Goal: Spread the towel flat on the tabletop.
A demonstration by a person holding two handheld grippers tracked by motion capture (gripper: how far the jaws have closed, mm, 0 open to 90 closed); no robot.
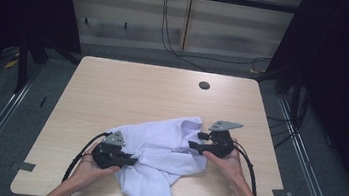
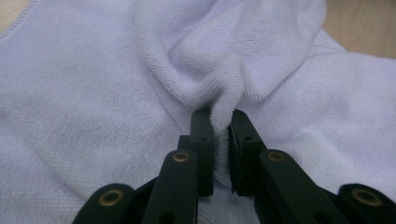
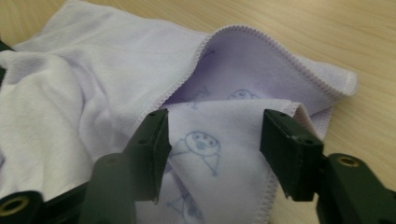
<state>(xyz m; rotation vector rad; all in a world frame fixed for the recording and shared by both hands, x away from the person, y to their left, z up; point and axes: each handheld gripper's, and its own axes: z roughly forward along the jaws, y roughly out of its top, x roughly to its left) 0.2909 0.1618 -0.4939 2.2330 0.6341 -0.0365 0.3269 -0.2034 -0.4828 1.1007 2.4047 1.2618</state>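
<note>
The wooden table (image 1: 113,85) carries a crumpled white towel (image 1: 155,156) on its near half, roughly centred between the person's two hands and reaching almost to the near edge. The cloth is bunched and folded over itself, pale white with a faint lilac cast, terry-textured, with a stitched hem along its edges. In the right gripper view a turned-back corner shows small blue line drawings (image 3: 203,144) printed on it. The left gripper (image 1: 127,161) sits at the towel's left side; in the left gripper view its jaws are nearly together and pinch a raised ridge of cloth (image 2: 223,114) between the pads. The right gripper (image 1: 196,141) sits at the towel's far right edge; its jaws stand wide apart, the printed corner lies between them, and neither pad presses on it.
</note>
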